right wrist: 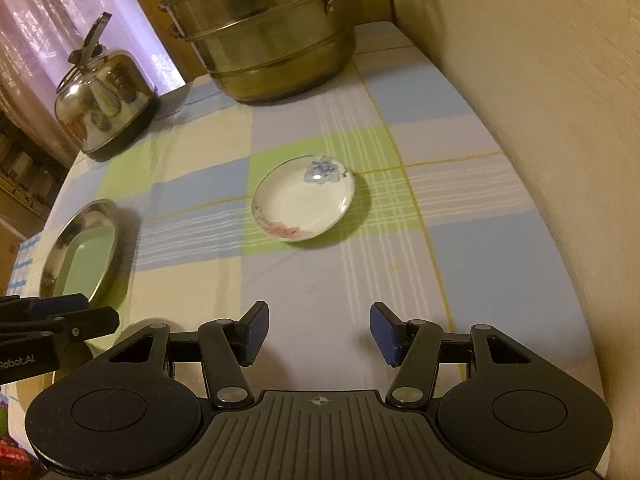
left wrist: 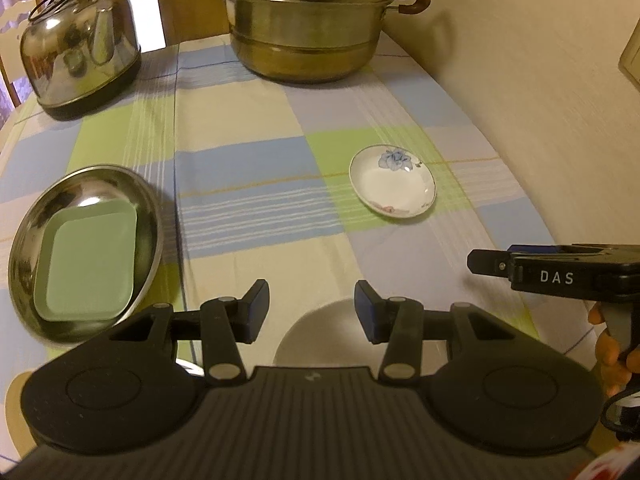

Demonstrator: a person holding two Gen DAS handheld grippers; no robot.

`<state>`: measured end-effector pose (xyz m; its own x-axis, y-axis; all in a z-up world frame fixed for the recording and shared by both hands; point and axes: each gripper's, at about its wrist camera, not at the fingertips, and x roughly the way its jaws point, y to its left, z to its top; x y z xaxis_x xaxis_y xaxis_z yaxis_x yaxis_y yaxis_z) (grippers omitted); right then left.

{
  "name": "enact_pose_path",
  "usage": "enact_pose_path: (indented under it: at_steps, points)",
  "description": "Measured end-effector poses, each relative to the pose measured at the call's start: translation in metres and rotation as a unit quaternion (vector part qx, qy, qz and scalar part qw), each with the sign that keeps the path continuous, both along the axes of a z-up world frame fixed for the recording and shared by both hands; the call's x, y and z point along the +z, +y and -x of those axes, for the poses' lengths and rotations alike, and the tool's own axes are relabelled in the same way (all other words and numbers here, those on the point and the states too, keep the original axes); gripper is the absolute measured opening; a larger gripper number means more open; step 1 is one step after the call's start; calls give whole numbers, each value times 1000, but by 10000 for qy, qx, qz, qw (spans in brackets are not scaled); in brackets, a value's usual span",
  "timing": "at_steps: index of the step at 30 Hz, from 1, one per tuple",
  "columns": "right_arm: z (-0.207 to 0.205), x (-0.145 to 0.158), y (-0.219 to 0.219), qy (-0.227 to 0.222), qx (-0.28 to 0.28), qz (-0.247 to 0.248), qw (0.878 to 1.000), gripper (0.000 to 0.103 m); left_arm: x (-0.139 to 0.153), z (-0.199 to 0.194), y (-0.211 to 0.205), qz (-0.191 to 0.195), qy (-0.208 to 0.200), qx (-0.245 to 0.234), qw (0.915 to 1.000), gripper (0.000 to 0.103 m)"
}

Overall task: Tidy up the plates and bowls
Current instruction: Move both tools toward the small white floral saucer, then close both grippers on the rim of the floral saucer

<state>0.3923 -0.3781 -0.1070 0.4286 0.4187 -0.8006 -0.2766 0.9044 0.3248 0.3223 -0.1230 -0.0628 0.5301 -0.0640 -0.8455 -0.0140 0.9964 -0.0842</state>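
Now | left tool [left wrist: 312, 310] tilted down, pads apart, empty | right tool [right wrist: 318, 332] tilted down, wider, empty, short of floral dish [right wrist: 303, 198]

Both wrist cameras look steeply down and forward over the table [left wrist: 256, 112] from above its near edge, toward the far edge and the wall. The left view sits further left. Both share the saucer [left wrist: 393, 180] [right wrist: 303, 198], steel plate [left wrist: 24, 248] [right wrist: 60, 244], kettle [left wrist: 80, 52] and pot [left wrist: 308, 36].
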Motion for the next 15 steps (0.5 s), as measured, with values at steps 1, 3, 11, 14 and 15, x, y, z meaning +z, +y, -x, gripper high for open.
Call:
enact_pose_path:
  at_steps: [1, 3, 11, 14, 15]
  points:
    - [-3, -1, -1, -11, -20, -7, 10000, 56, -1, -4, -2, -14, -17, -11, 10000, 44]
    - [-10, -2, -3, -59, -58, -44, 10000, 56, -3, -12, -6, -40, -21, -31, 10000, 44]
    - [-41, -6, 0, -300, -86, -120, 9994, 56, -18, -54, -14, -122, 69, -114, 9998, 44]
    - [-53, -11, 4, -344, -59, -146, 9993, 56, -24, -71, -18, -103, 53, -140, 9998, 44]
    - [-57, -13, 6, -353, -68, -121, 9993, 56, -26, -76, -20, -89, 54, -159, 9998, 44]
